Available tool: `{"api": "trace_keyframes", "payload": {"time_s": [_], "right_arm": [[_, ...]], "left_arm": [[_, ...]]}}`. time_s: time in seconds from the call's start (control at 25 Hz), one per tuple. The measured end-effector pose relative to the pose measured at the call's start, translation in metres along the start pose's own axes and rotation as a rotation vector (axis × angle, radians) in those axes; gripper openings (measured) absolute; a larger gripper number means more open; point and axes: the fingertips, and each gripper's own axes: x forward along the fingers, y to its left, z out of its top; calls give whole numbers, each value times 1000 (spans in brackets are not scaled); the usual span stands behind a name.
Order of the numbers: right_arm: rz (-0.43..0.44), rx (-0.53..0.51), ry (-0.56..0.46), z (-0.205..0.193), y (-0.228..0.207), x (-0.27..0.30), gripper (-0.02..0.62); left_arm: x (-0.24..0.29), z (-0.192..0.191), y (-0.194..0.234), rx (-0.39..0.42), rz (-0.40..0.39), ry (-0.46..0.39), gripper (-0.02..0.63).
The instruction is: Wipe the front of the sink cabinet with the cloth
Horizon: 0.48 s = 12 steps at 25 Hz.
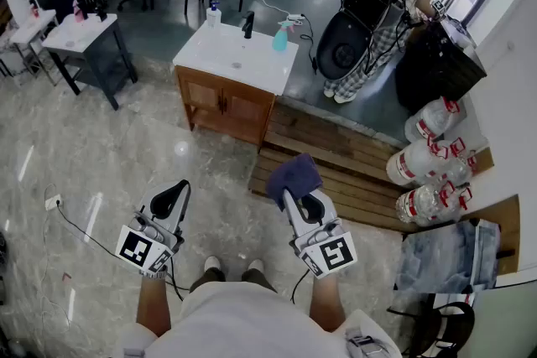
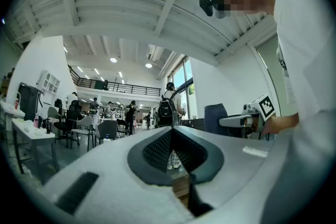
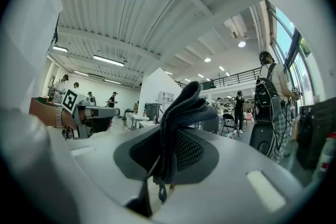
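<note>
The right claw (image 1: 291,195) is pinched tight on a dark blue folded cloth (image 1: 294,175). The cloth runs long-ways between the two jaws and sticks out past their tips, pointing the same way as the claw. The left claw (image 1: 177,192) is closed with nothing in it. The brown wooden sink cabinet with a white top (image 1: 225,106) stands well ahead of both claws, doors facing them.

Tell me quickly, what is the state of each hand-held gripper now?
Left hand-held gripper: closed, empty.
Right hand-held gripper: closed on the dark blue cloth.
</note>
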Motion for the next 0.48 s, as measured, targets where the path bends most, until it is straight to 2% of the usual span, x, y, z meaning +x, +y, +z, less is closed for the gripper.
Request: {"api": "trace_keyframes", "payload": {"time_s": [0.48], "right_arm": [[19,-13,5,-4,3,6,51]], "left_arm": [[2,-7,1,-5,17,1,-3]]}}
